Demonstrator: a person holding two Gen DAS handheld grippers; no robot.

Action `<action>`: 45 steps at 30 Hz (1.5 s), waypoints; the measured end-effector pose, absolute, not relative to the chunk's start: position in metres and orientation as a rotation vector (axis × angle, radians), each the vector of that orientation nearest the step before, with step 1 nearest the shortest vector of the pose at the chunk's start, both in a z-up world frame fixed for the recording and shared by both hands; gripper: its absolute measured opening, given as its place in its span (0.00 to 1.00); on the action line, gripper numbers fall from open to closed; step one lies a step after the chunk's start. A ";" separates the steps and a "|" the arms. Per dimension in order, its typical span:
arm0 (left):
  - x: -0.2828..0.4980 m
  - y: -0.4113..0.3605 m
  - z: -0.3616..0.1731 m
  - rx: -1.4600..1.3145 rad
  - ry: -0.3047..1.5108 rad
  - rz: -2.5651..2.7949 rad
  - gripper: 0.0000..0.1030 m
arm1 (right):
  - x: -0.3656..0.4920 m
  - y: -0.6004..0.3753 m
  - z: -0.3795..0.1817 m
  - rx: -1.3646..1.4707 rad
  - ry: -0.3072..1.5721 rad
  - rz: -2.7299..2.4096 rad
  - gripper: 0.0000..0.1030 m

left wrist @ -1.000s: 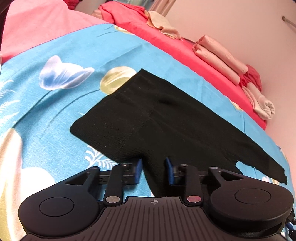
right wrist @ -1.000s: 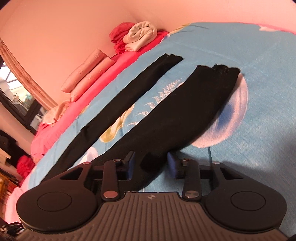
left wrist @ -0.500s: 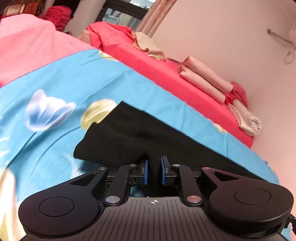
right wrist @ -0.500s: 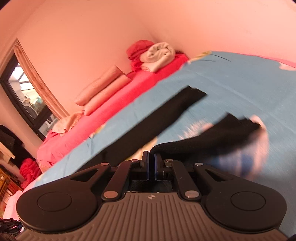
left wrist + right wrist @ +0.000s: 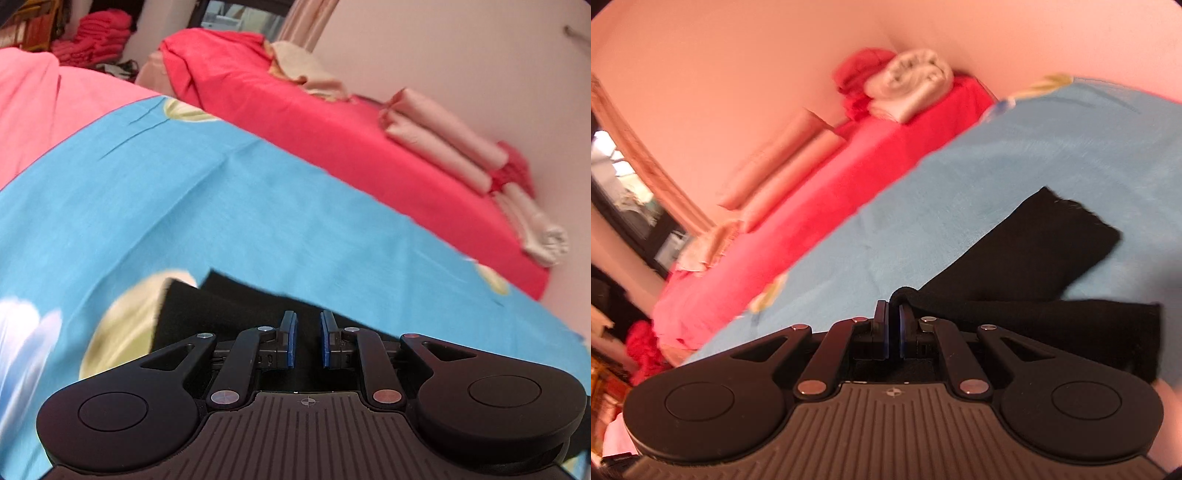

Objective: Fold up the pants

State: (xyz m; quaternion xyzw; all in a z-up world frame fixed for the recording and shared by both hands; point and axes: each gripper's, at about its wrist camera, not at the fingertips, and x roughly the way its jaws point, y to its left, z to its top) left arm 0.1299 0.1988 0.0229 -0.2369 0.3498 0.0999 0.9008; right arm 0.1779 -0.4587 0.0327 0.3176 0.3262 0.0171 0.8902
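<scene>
The left gripper (image 5: 306,334) hangs low over a blue sheet (image 5: 236,206) with big pale flowers on it. Its two blue pads (image 5: 291,341) stand apart, with a gap between them. Dark cloth shows through the gap, but I cannot tell if the pads touch it. The black pants (image 5: 221,299) lie just past the pads, flat on the sheet, and their far edge runs from near left to far right. One layer of the pants lies on top of another at the left end.

The right gripper (image 5: 893,325) is nearly shut. Its pads are pressed on a small bump of the pants (image 5: 1027,258), which sticks up just above the fingertips. From that pinch the black cloth goes off to the right. One pant leg lies on the sheet and points to the far right, with a rough, fuzzy end. Another part hangs near the gripper and runs straight out to the right (it looks lifted off the bed, but the picture is blurry).

Beyond the sheet is a red cover (image 5: 332,125) along the wall. On it lie pink rolls (image 5: 439,144) side by side, and farther right a pale towel roll (image 5: 543,236) next to something red. A tan cloth (image 5: 314,74) sits at the far left end of the red cover. A pink blanket (image 5: 44,99) is on the left, and red piles (image 5: 99,35) sit in the far left corner.
</scene>
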 end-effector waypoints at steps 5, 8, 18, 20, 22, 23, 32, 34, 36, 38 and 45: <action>0.141 0.212 0.019 -0.447 0.751 0.262 0.90 | 0.200 -0.460 0.014 0.681 0.710 0.068 0.26; 0.118 0.211 0.032 -0.411 0.684 0.263 1.00 | 0.165 -0.488 0.038 0.759 0.506 0.069 0.84; 0.083 0.170 0.012 -0.365 0.648 0.249 1.00 | 0.106 -0.497 0.042 0.449 0.604 -0.185 0.80; 0.085 0.168 -0.003 -0.381 0.676 0.260 1.00 | 0.099 -0.480 0.038 0.404 0.642 -0.128 0.79; 0.083 0.166 -0.012 -0.363 0.674 0.272 1.00 | 0.085 -0.462 0.040 0.288 0.642 -0.112 0.87; 0.083 0.166 -0.011 -0.360 0.670 0.271 1.00 | 0.078 -0.449 0.041 0.209 0.633 -0.092 0.90; 0.081 0.169 -0.010 -0.383 0.649 0.266 1.00 | 0.124 -0.476 0.034 0.029 0.684 -0.152 0.09; 0.083 0.165 -0.011 -0.360 0.654 0.276 1.00 | 0.143 -0.510 0.044 0.164 0.650 -0.159 0.09; 0.085 0.159 -0.011 -0.323 0.662 0.289 1.00 | 0.159 -0.531 0.043 0.263 0.635 -0.147 0.09; 0.086 0.154 -0.011 -0.289 0.669 0.300 1.00 | 0.179 -0.543 0.027 0.327 0.674 -0.182 0.12; 0.086 0.154 -0.011 -0.282 0.666 0.306 1.00 | 0.164 -0.599 0.008 0.797 0.590 -0.413 0.82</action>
